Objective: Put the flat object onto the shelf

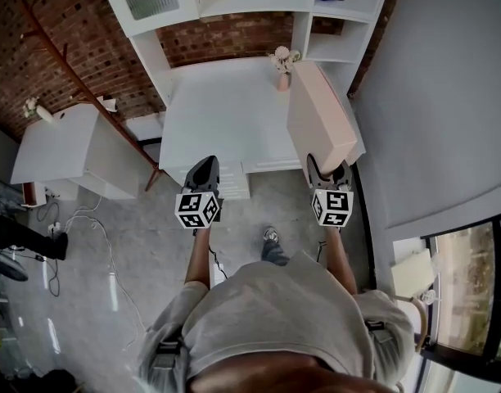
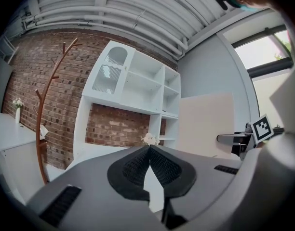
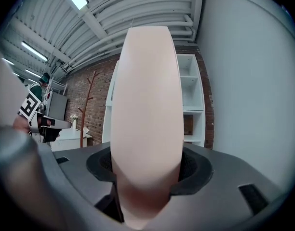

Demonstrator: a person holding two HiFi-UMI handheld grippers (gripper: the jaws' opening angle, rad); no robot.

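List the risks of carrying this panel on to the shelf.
1. The right gripper pinches the tall beige panel at just one edge; it may tip or slip out.
2. The flower vase on the white desk looks close to the panel's far end and could get knocked over.
3. The left gripper is shut and empty, so nothing else steadies the panel.

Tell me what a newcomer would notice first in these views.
The big pale pink flat panel, standing on edge and clamped in the right tool, dominates the right side. Ahead stands the white shelf unit against a brick wall, with a small flower vase on its desk. The left tool is shut and empty.
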